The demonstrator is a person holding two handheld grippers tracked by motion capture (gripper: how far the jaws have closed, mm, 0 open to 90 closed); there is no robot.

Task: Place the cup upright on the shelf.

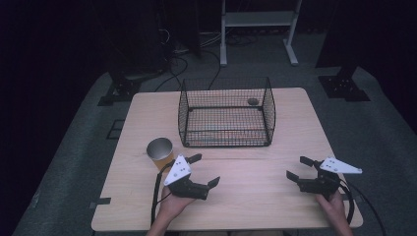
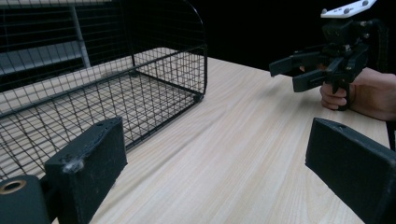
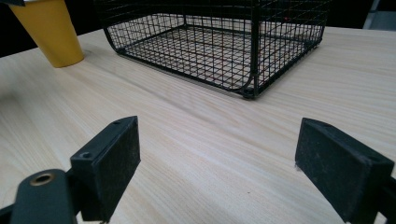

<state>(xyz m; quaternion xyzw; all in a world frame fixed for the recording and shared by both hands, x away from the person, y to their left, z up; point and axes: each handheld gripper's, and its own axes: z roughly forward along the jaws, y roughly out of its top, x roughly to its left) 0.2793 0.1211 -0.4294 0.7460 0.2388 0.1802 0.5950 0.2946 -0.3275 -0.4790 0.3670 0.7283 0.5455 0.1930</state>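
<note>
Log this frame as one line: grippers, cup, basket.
left gripper: open, holds nothing, beside cup | right gripper: open, holds nothing | cup: upright on table, outside basket | basket: wire, small dark item inside

No writing, label, brand, number or sign can be read anywhere in these views.

cup (image 1: 160,152): yellow, silver inside | basket (image 1: 226,112): black wire grid | table (image 1: 255,196): pale wood grain
</note>
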